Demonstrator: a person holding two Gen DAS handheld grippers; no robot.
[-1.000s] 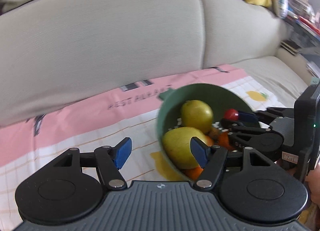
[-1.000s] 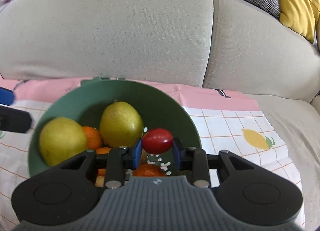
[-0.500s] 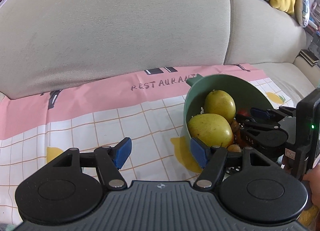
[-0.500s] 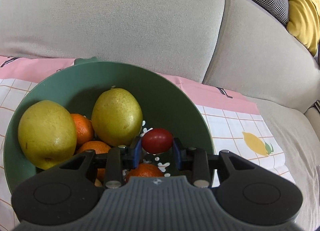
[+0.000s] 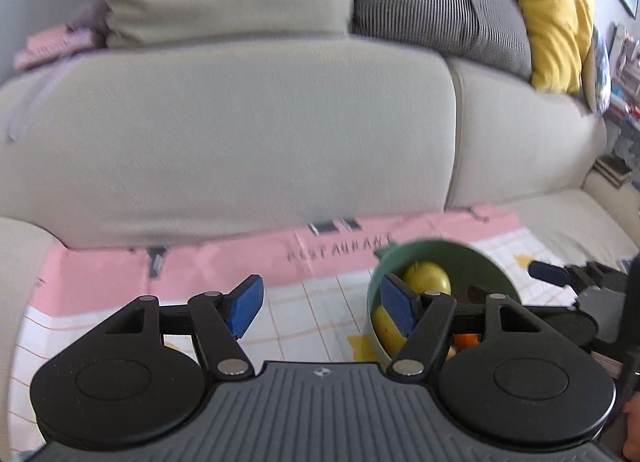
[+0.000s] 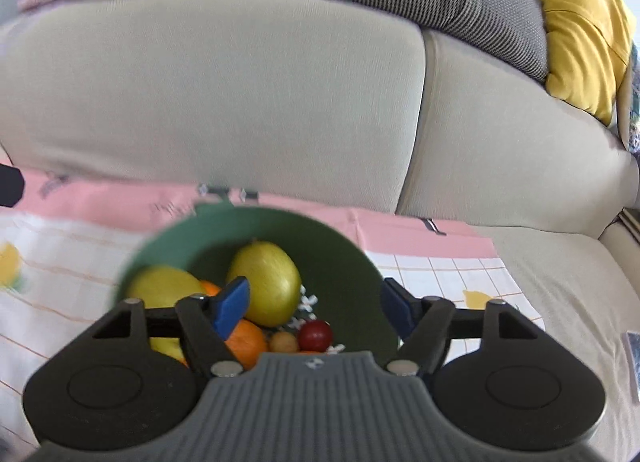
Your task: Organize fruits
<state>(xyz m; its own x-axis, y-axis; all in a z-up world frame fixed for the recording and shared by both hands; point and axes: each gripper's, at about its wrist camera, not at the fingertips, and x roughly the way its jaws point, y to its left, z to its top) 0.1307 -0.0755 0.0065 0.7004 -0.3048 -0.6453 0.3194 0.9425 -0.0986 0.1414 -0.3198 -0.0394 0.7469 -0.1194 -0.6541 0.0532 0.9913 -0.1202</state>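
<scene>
Beige sofa served as the surface, with a pink-and-checked cloth spread over its seat. Green bowl stood on the cloth, containing two yellow pears, oranges and a small red fruit lying loose at the bottom. Right gripper: jaws just opened, nothing between them, above the bowl. Left gripper: fingers apart, empty, beside the bowl.

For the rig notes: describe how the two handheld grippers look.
Both match. The left gripper and right gripper each have a ribbed grey body bearing a small white emblem, two round black discs, black linkage arms with silver pivot pins, and blue textured pads. No cables or sleeves show.
</scene>
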